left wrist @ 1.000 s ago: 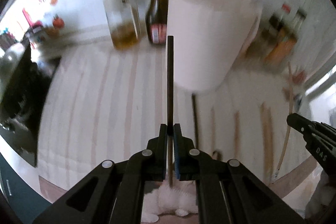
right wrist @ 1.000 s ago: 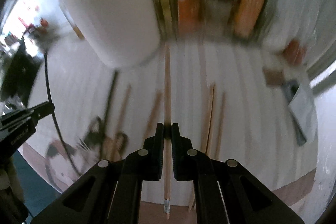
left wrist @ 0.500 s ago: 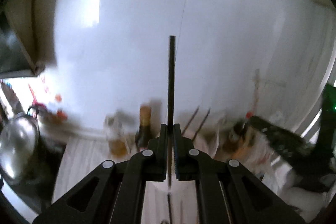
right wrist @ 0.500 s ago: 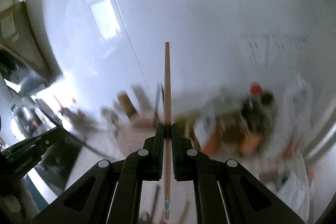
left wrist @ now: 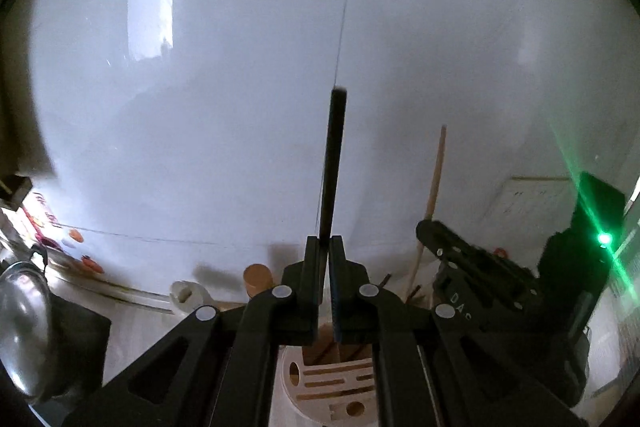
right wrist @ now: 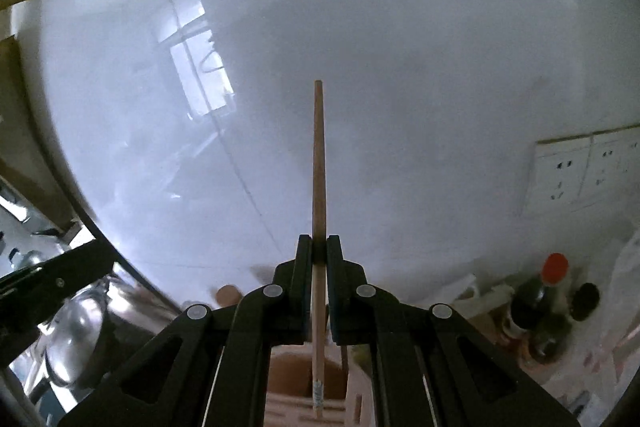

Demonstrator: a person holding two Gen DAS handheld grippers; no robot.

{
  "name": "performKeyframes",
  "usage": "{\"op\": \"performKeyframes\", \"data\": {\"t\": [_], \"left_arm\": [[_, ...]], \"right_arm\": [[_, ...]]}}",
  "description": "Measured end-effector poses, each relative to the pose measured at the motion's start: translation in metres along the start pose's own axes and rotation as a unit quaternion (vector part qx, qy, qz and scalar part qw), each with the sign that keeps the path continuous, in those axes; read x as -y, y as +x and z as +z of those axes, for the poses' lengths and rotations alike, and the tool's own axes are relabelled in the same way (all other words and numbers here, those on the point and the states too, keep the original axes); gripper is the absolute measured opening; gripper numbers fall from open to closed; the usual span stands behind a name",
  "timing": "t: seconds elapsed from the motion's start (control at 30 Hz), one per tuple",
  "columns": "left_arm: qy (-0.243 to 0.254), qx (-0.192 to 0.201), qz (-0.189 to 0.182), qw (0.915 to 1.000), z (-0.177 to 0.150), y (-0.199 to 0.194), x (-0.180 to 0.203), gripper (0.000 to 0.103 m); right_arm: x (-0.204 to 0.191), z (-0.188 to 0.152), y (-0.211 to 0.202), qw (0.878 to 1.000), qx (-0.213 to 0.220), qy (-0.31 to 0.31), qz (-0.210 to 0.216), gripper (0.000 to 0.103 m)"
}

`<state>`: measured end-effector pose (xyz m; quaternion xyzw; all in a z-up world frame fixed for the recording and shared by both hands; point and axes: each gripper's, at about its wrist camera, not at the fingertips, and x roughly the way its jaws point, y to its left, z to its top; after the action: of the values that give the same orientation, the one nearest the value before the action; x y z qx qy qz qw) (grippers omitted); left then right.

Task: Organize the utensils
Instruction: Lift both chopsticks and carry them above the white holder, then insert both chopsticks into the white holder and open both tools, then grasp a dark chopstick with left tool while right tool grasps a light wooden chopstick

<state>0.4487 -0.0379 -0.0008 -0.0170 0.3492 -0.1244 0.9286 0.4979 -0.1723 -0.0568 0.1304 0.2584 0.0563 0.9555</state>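
My left gripper [left wrist: 325,241] is shut on a black chopstick [left wrist: 334,163] that stands up against the white wall. Under its fingers sits the white utensil holder [left wrist: 320,383] with a slotted wooden lid. My right gripper [right wrist: 319,241] is shut on a light wooden chopstick [right wrist: 319,167], also upright, whose lower end hangs over the holder's opening [right wrist: 288,375]. In the left wrist view the right gripper [left wrist: 426,227] appears on the right with its wooden chopstick [left wrist: 435,179]. The left gripper [right wrist: 108,255] shows at the left edge of the right wrist view.
A shiny metal pot [left wrist: 20,327] stands at the left. A brown bottle cap [left wrist: 258,277] rises behind the holder. Sauce bottles [right wrist: 536,303] crowd the right by the wall, below the wall sockets [right wrist: 580,167]. The white wall fills the background.
Both grippers have lifted off the striped mat with their chopsticks and tilted upward. The mat and the loose chopsticks have dropped out of view, and the holder now lies beneath the fingers.
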Motion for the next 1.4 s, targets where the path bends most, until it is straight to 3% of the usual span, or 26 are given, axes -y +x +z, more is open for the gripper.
{"op": "performKeyframes", "data": {"t": [0.17, 0.5, 0.6, 0.7, 0.73, 0.77, 0.83, 0.87, 0.9, 0.97, 1.07, 1.2, 1.4], "left_arm": [[-0.014, -0.042, -0.018, 0.9989, -0.017, 0.024, -0.011, 0.002], [-0.011, -0.026, -0.026, 0.9993, -0.012, 0.002, -0.005, 0.001], [-0.004, -0.027, -0.018, 0.9995, -0.012, -0.002, -0.005, 0.002], [-0.007, -0.030, 0.000, 0.9995, -0.014, -0.010, -0.009, 0.007], [-0.006, -0.029, 0.011, 0.9995, -0.015, -0.013, -0.011, 0.007], [-0.006, -0.027, 0.030, 0.9992, -0.017, -0.017, -0.015, 0.013], [-0.007, -0.024, 0.060, 0.9979, -0.025, -0.022, -0.023, 0.054], [-0.010, -0.022, 0.070, 0.9973, -0.028, -0.024, -0.028, 0.092], [-0.015, -0.015, 0.081, 0.9965, -0.035, -0.030, -0.033, 0.103], [-0.020, -0.009, 0.089, 0.9958, -0.051, -0.040, -0.040, 0.103], [-0.027, -0.031, 0.096, 0.9946, -0.080, -0.042, -0.044, 0.103], [-0.025, -0.073, 0.106, 0.9914, -0.128, -0.038, -0.037, 0.103], [-0.016, -0.182, 0.107, 0.9774, -0.215, -0.004, -0.019, 0.103]], "right_arm": [[0.000, -0.014, 0.026, 1.000, -0.007, -0.016, -0.005, 0.007], [0.009, -0.026, 0.027, 1.000, -0.021, -0.019, -0.005, 0.007], [0.007, -0.024, 0.016, 1.000, -0.017, -0.018, -0.003, 0.007], [0.008, -0.025, 0.020, 0.998, -0.054, -0.022, -0.001, 0.008], [0.011, -0.025, 0.020, 0.998, -0.059, -0.020, 0.001, 0.014], [0.013, -0.025, 0.014, 0.998, -0.058, -0.017, 0.001, 0.026], [0.019, -0.023, -0.004, 0.999, -0.046, -0.009, -0.002, 0.032], [0.022, -0.023, -0.011, 0.999, -0.044, -0.007, -0.004, 0.032], [0.025, -0.022, -0.022, 0.999, -0.043, -0.005, -0.008, 0.033], [0.034, -0.025, -0.043, 0.999, -0.042, 0.000, -0.020, 0.039], [0.049, -0.037, -0.068, 0.997, -0.058, 0.013, -0.046, 0.052], [0.078, -0.077, -0.095, 0.991, -0.101, 0.039, -0.077, 0.052], [0.119, -0.170, -0.106, 0.971, -0.199, 0.062, -0.115, 0.052]]}}
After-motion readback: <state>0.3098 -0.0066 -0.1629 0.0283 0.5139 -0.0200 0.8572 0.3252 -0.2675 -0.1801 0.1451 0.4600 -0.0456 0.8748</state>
